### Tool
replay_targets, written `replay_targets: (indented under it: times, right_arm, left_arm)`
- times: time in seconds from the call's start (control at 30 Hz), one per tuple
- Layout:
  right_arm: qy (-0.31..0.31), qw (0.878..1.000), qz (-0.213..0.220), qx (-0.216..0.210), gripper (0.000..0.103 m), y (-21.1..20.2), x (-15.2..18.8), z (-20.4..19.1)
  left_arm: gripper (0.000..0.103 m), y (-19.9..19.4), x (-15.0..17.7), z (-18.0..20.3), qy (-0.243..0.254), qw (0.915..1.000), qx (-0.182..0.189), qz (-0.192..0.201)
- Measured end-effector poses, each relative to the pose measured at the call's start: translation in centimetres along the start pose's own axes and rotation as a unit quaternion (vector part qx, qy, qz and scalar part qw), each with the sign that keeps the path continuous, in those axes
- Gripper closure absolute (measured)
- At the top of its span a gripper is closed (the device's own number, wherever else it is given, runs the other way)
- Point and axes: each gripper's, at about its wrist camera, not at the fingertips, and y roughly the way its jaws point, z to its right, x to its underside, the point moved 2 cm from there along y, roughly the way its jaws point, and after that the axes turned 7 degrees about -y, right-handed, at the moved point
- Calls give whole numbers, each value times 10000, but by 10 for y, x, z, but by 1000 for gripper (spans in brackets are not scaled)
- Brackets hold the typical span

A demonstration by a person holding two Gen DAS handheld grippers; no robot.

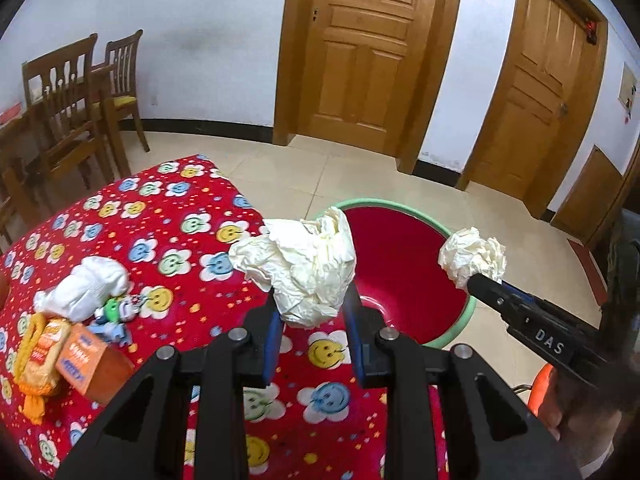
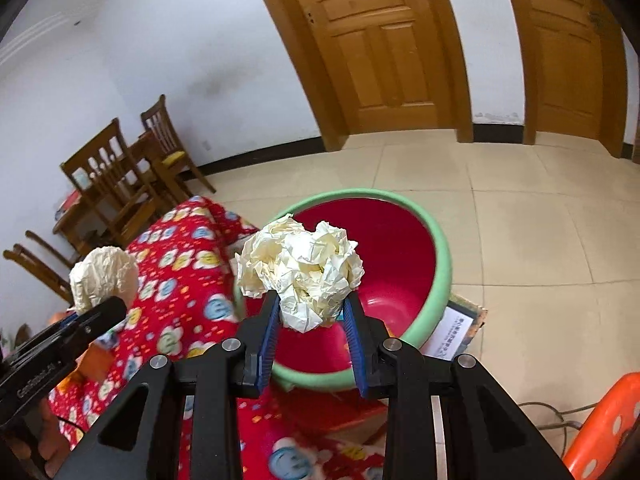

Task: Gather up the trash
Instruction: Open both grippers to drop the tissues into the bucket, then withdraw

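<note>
The left gripper (image 1: 310, 312), reaching forward at center frame, clamps a crumpled paper wad (image 1: 298, 264) between its blue pads over the edge of a red flower-print tablecloth (image 1: 160, 224). The right gripper (image 2: 312, 316) pinches a second paper ball (image 2: 300, 268) above the red basin with a green rim (image 2: 440, 264), which fills mid-frame on the tiled floor. At lower left of the left view lie a white cloth (image 1: 86, 286), a small toy (image 1: 116, 314) and orange snack packs (image 1: 60, 352).

Wooden chairs (image 1: 76, 96), doors (image 1: 360, 48), orange stool (image 2: 604, 428)
</note>
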Motion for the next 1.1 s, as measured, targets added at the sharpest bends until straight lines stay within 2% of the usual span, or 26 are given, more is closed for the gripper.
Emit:
replay_targets:
  times: [0.4,0.7,1.1]
  right_arm:
    - [200,9997,-31,110,63,18,-5,17]
    - [307,9994,110,123,46,8,-5,25]
    - [666,9969,280,312,46,-12,1,43]
  left_arm:
    - [75,33,-4,8,58,9997,2,-227]
    - [75,47,-4,15,105,9994,-5,-339]
    - [75,76,0,34,384,9978,-12,-542]
